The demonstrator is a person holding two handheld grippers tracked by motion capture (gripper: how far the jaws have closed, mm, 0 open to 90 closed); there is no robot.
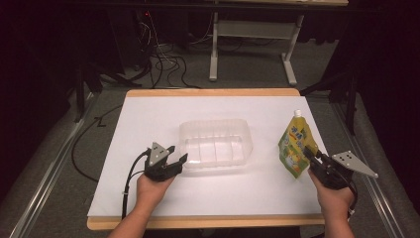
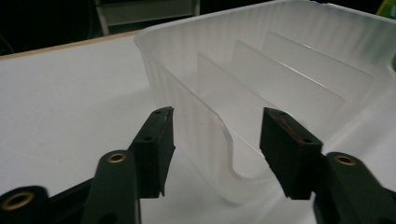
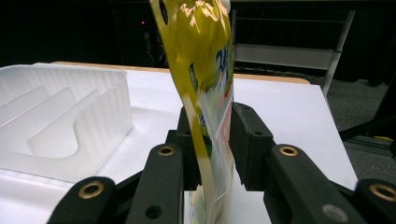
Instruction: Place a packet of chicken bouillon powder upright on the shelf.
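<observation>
Both hands enter from the near edge. Left claw [image 1: 177,154] is spread, its jaws straddling the end wall of the clear plastic tray [image 1: 216,143] without pressing it. Right claw [image 1: 311,151] is clenched on the yellow-green spouted pouch [image 1: 294,143], held upright near the white surface's [image 1: 148,119] right edge, well apart from the tray

Left gripper [image 2: 215,154] stands with jaws apart, astride the near end wall of the clear plastic bin [image 2: 289,70]; pads appear not to press it, though contact is hard to judge. Three ribs lie inside the bin. White table [image 2: 65,88] surrounds the bin.
</observation>
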